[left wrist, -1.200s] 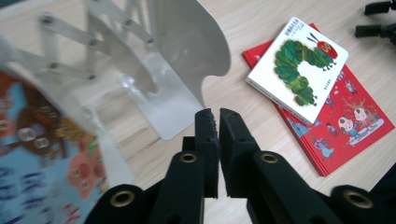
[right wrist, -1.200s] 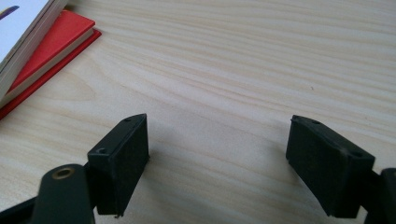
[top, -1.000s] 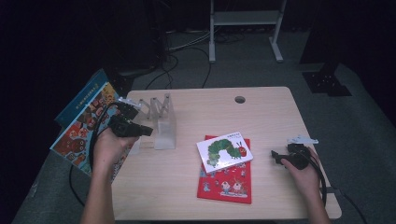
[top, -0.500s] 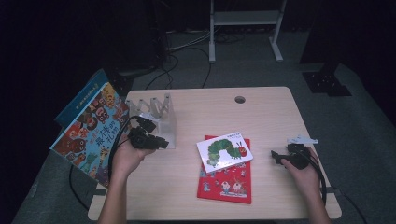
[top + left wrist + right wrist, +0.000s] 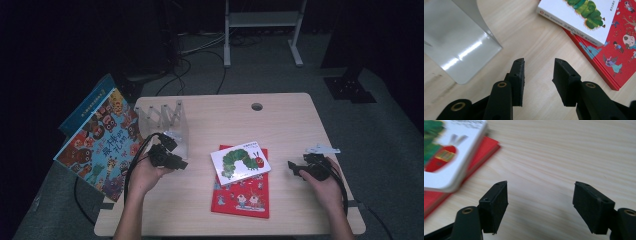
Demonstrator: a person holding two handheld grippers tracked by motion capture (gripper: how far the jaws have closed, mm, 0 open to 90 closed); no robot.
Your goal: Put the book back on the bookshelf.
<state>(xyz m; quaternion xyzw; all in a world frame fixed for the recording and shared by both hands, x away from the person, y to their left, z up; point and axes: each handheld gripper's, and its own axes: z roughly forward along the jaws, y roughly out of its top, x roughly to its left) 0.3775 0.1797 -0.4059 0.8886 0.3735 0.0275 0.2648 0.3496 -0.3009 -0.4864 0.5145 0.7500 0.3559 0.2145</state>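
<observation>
Now we are keeping both hand-held grippers empty: the left hand-held gripper [image 5: 176, 163], jaws just opening, beside the clear rack [image 5: 167, 122]; the right hand-held gripper [image 5: 294, 167], just narrowing, near the caterpillar book [image 5: 240, 162] lying on the red book [image 5: 242, 195].

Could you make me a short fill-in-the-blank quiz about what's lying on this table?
1. The white caterpillar book lies on top of a ____ book.
2. The clear rack stands at the table's ____ side in the high view.
3. Between the pads of the left gripper there is only bare ____.
4. The right gripper has its jaws ____.

Missing words: red; left; table; open
</observation>
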